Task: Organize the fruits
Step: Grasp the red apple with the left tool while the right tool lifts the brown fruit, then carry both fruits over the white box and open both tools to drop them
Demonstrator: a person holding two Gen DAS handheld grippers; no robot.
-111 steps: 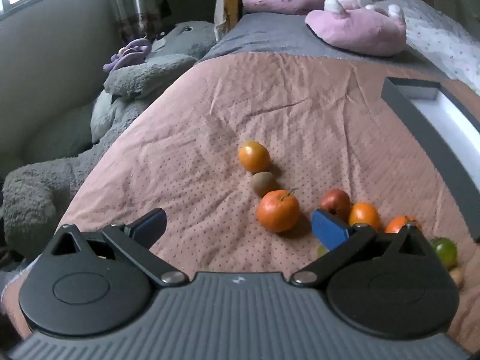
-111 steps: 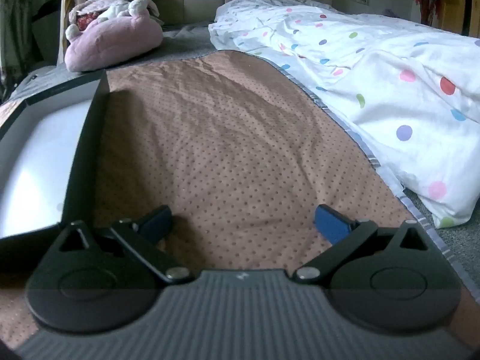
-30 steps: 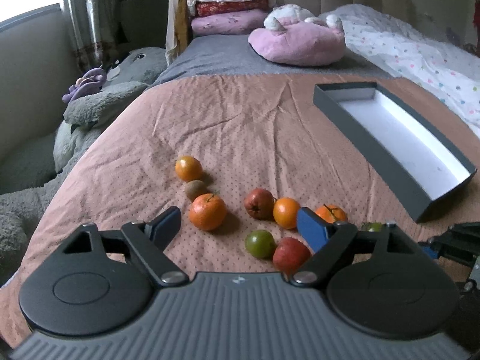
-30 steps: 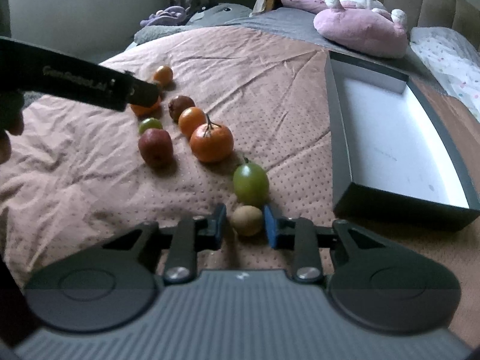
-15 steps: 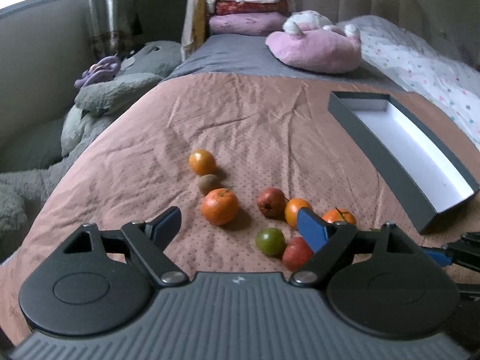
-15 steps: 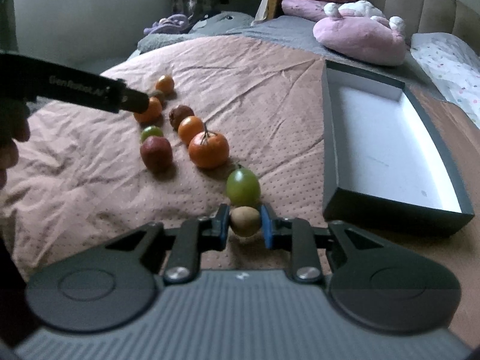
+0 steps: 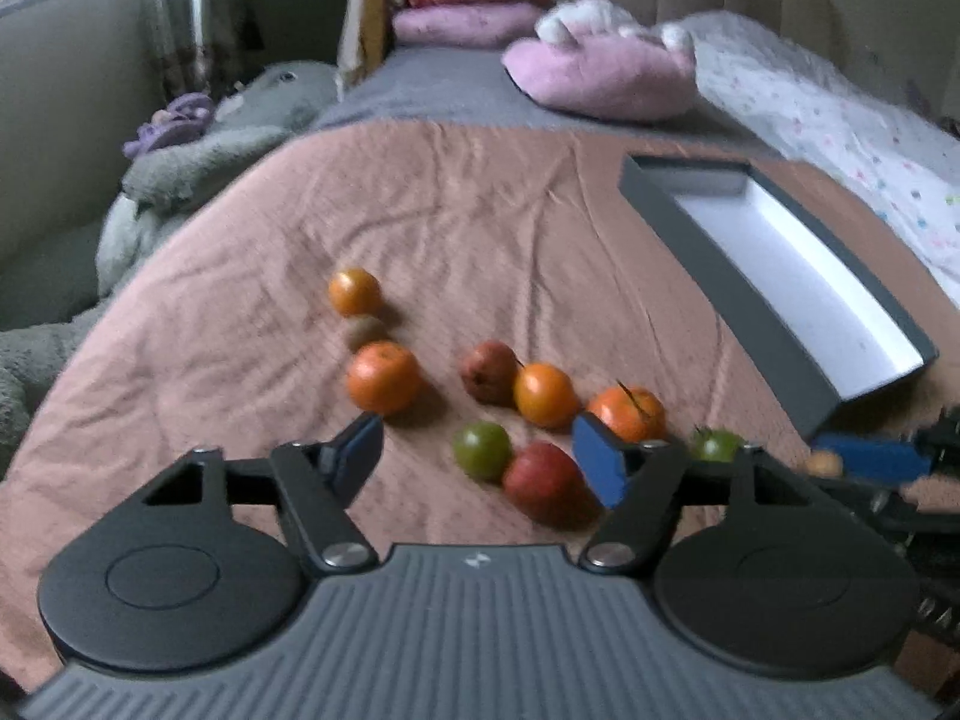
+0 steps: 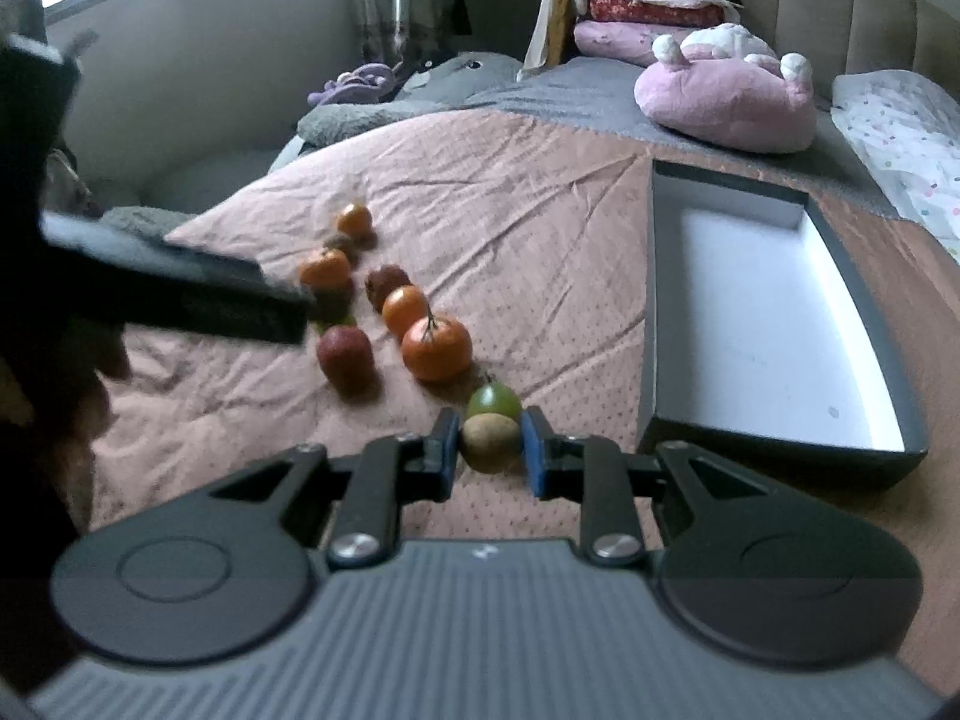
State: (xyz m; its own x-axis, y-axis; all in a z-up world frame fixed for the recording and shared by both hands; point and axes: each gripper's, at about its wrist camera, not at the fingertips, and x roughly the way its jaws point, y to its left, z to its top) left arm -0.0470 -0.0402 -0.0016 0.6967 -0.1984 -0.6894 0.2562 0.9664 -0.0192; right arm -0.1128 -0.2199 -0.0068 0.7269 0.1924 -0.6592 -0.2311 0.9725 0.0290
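Here, left to right across the brown blanket (image 8: 540, 228):
Left gripper (image 7: 480, 456): fingers spread wide, holding nothing, hovering over the near end of the fruit cluster; a green fruit (image 7: 482, 451) and a red fruit (image 7: 543, 482) lie between its blue pads.
Fruit cluster: oranges, red and green fruits in a loose line on the blanket, left of the box.
Right gripper (image 8: 491, 450): pinching a brown kiwi (image 8: 489, 441) between both pads, a green fruit (image 8: 493, 401) touching just behind it.
Box (image 8: 651, 312): dark walls, white floor, right of the kiwi near the blanket's right edge.
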